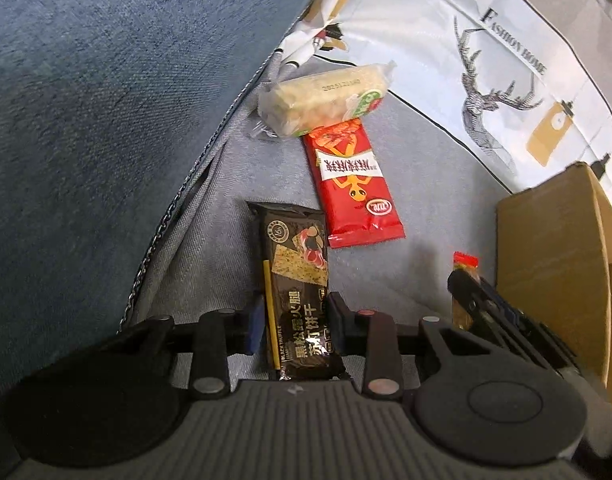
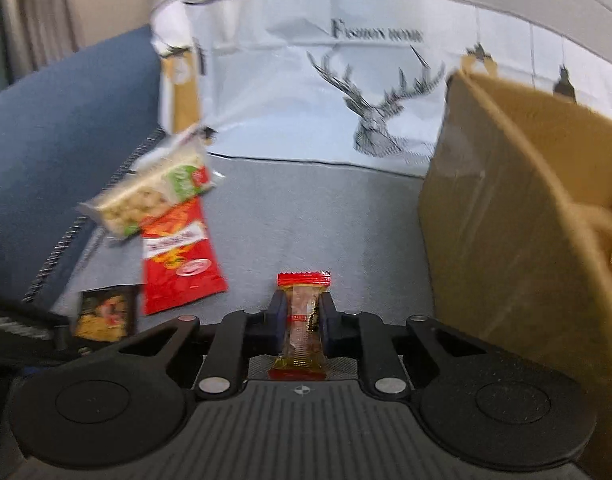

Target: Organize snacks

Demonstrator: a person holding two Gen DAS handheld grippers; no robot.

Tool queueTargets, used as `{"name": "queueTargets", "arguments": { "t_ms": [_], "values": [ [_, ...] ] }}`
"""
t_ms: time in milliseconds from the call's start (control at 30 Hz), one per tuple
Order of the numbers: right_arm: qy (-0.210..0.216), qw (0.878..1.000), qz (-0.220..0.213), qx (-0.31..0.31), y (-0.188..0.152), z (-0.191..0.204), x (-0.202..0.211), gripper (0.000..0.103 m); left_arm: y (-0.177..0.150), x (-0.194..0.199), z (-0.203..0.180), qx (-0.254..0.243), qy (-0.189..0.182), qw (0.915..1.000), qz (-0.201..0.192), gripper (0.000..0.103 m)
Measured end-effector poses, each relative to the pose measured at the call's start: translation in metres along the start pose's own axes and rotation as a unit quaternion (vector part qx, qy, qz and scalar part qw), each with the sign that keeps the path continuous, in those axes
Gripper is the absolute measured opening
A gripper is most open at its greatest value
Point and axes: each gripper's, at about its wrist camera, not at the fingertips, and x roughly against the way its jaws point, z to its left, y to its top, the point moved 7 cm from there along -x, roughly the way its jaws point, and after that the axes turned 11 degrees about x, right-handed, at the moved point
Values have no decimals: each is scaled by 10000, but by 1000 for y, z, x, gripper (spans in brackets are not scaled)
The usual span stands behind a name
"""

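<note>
On my left, the left gripper had its jaws closed on the black truffle cracker pack, gripped near its lower half with the long upper end sticking out forward, over the grey cushion. Ahead of it lay the red snack packet flat on the cushion, with the pale rice-cracker pack resting across its far end, tight against the blue sofa arm.

Moving right, the right gripper was clenched on the small red-ended candy bar, held lengthwise between the pads. The cardboard box stood just beside it on the right, open at the top, with something gold-wrapped showing inside.

My worry: the right view was blurred, so I judged I was swinging fast, and the slick wrapper could slide out before reaching the box. The box wall was close enough to clip, tipping it. The cracker pack, held off-centre, might droop and twist loose.
</note>
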Motion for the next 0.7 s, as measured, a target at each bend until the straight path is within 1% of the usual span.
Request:
{"name": "queueTargets", "arguments": {
  "t_ms": [33,167,267,367,433,467,500,567,633,667,700],
  "values": [
    [141,9999,39,22,1,3,8,17,-2,2,0,-44,-19,10000,-7,35],
    [427,9988,117,187,3,12,45,17,-11,10,1,-351,-15,9994,-34,31],
    [701,9965,169,429,-4,18,80,17,-15,21,2,-608,-153,9980,-97,29],
    [1049,9930,236,489,-21,22,115,17,-26,31,9,-701,-253,9972,-41,26],
    [1223,9910,231,499,-39,24,137,17,-39,38,14,-605,-403,9973,91,23],
    [1291,9903,207,480,-48,25,144,17,-43,42,15,-543,-489,9973,98,16],
    [1353,9896,154,463,-60,28,151,17,-46,47,16,-524,-565,9970,75,15],
    [1349,9892,71,570,-81,37,156,17,-52,53,14,-525,-688,9962,65,15],
    [1355,9883,150,681,-100,44,154,17,-57,53,15,-465,-634,9969,61,16],
    [1320,9877,232,810,-106,47,151,17,-58,52,17,-402,-564,9976,58,20],
    [1259,9876,231,907,-106,49,148,17,-57,50,18,-334,-541,9980,66,29]
  ]
}}
